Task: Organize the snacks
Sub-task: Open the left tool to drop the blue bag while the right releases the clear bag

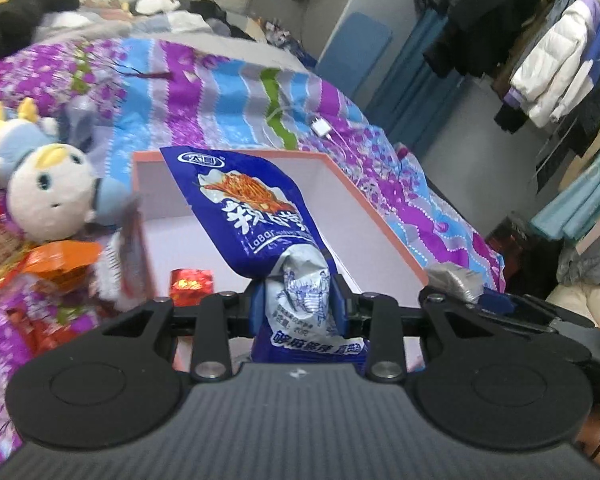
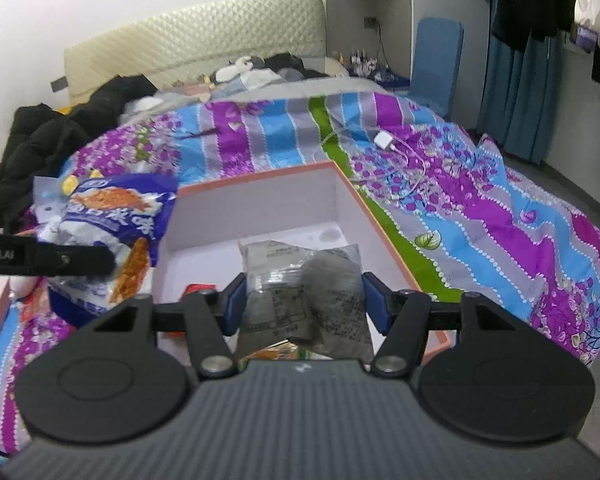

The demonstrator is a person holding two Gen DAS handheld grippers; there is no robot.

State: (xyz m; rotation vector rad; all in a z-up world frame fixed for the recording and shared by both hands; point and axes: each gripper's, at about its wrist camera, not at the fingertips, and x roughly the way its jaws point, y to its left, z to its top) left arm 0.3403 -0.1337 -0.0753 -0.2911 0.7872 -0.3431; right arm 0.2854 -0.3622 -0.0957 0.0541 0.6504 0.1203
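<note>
The left gripper (image 1: pixel 299 304) was squeezing a blue snack bag (image 1: pixel 256 216) between its two blue fingers (image 1: pixel 339 300). The bag was shiny and dark blue, with big white letters and a picture of orange strips on the front. Where the fingers pinched it, the bag was crumpled and showed a pale patch with small blue drawings. Its top end stuck up and leaned over the open box (image 1: pixel 380 208).

The box was white inside with a pink-orange rim. It sat on the bed, on a bright quilt (image 1: pixel 228 84) with purple, blue, gray and green stripes. A small red shiny packet (image 1: pixel 191 286) lay on the box floor near its left wall.

The right gripper (image 2: pixel 303 304) was closed on a gray see-through packet (image 2: pixel 306 280). This packet was flat and wrinkly, with small dark print on it and a darker lump inside. It was held low over the near end of the box (image 2: pixel 260 200).

In the right wrist view, the blue snack bag (image 2: pixel 112 216) showed at the box's left edge.

Left of the box, on the quilt, lay a heap of orange and red snack packets (image 1: pixel 56 262), just beside a white and blue plush toy (image 1: pixel 46 188). A white charger (image 1: pixel 322 126) with its cable rested on the quilt past the far right corner of the box.
</note>
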